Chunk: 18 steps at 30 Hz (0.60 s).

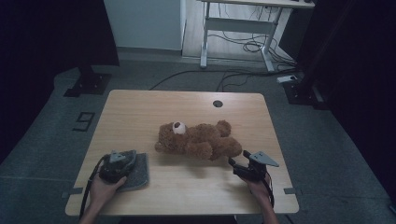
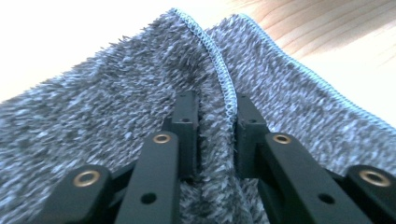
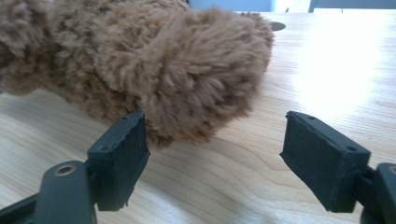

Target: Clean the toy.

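A brown teddy bear (image 1: pixel 198 140) lies on its back in the middle of the wooden table (image 1: pixel 140 112), head to the left. A grey fuzzy cloth (image 1: pixel 137 171) with a blue stitched edge lies at the front left. My left gripper (image 1: pixel 122 161) rests on it, shut on a pinched fold of the cloth (image 2: pixel 217 126). My right gripper (image 1: pixel 237 164) is open just in front of the bear's leg (image 3: pixel 196 79), which lies a little beyond the wide jaws, close to the left one.
A round cable hole (image 1: pixel 217 103) sits near the table's far edge. Beyond the table stand a white desk frame (image 1: pixel 238 28) with cables on the floor and black stand bases (image 1: pixel 86 84) at both sides.
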{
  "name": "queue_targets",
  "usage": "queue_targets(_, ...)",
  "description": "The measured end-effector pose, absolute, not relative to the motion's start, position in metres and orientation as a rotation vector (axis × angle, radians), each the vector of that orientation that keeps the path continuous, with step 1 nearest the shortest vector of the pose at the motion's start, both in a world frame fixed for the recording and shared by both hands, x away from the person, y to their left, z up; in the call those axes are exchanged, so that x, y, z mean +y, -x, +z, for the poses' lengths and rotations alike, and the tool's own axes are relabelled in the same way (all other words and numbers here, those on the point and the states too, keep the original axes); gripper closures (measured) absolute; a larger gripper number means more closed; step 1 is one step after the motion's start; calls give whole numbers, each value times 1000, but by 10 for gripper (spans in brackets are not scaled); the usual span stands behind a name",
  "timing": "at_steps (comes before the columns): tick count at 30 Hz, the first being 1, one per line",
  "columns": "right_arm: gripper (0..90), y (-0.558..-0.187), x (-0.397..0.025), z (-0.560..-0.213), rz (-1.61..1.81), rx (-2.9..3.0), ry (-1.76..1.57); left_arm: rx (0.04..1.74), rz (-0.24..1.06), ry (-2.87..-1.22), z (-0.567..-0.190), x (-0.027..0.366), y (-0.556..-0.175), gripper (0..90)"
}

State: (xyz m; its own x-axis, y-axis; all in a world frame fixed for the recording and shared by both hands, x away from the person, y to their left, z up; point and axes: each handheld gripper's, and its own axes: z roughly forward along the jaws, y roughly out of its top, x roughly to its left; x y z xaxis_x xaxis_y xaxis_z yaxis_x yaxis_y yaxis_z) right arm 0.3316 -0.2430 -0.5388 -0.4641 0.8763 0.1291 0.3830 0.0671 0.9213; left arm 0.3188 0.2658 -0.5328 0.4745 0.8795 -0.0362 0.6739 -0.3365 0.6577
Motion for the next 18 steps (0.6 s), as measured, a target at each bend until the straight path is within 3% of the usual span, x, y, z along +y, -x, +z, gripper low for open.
queue_targets(3, 188, -328, -239, -536, 1396, 1901, -1223, 1243, 430, -2105, -526, 258, -317, 527)
queue_targets(7, 169, -318, -236, -533, 1408, 1937, -1164, 1147, 461, -2041, -504, 243, -309, 386)
queue_targets(18, 174, -298, -238, -525, 1457, 1954, -1101, 1038, 423, -1960, -486, 214, -289, 339)
